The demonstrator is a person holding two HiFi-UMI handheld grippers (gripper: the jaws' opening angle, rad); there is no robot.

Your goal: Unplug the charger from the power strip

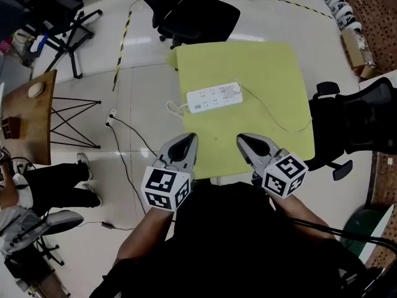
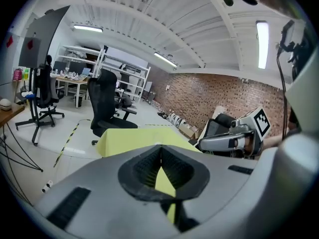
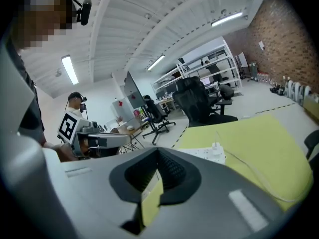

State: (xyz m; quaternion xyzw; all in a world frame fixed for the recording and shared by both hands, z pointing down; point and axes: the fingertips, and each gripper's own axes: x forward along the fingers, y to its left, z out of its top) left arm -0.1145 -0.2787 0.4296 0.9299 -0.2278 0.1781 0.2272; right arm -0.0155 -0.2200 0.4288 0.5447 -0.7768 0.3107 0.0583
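A white power strip (image 1: 213,97) lies on the yellow-green table (image 1: 273,67), towards its far left. A small white charger (image 1: 236,89) is plugged into the strip's right end, and its thin white cable (image 1: 279,124) trails right across the table. Both grippers hover over the table's near edge, short of the strip. My left gripper (image 1: 189,138) is shut and holds nothing. My right gripper (image 1: 243,139) is shut and empty too. In the right gripper view the strip (image 3: 202,154) and the charger (image 3: 216,147) lie beyond the closed tips (image 3: 158,153). The left gripper view shows only table past its tips (image 2: 160,151).
A black office chair (image 1: 198,11) stands beyond the table and another (image 1: 360,123) at its right side. To the left are a wooden table (image 1: 31,110) on a wire frame, floor cables (image 1: 124,154) and a seated person's legs (image 1: 56,188).
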